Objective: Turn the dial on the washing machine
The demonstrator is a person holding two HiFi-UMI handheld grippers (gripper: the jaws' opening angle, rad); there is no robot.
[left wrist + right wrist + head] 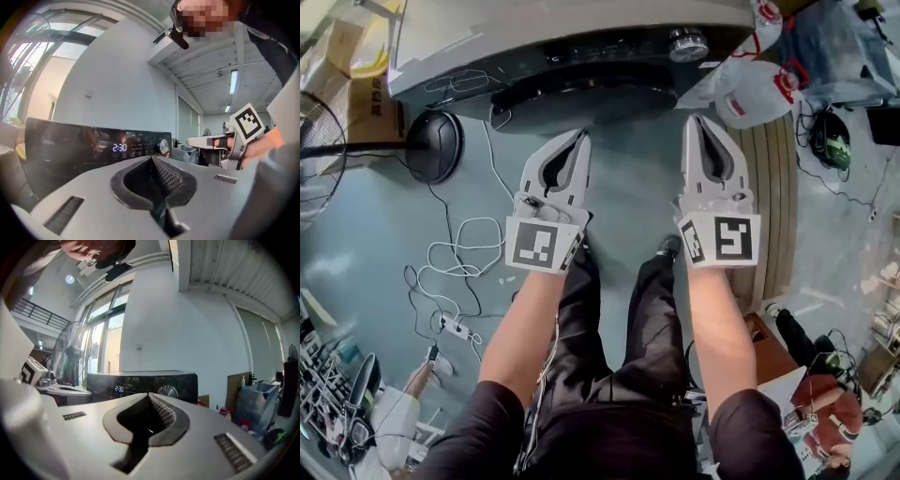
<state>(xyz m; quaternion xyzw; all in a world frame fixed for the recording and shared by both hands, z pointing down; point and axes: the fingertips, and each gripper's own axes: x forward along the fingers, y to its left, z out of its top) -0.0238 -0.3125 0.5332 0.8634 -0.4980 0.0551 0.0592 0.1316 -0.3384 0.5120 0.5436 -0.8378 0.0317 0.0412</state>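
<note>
Facing the washing machine (581,33), two grippers hover short of it.
Left gripper (579,139) and right gripper (697,120) each have jaws closed together, holding nothing. The silver dial (687,44) sits untouched ahead of the right gripper.

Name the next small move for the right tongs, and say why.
Probably open the right tongs: they are shut on nothing, short of the washing machine, and the dial sits ahead of them, too wide for shut tips to grasp.
</note>
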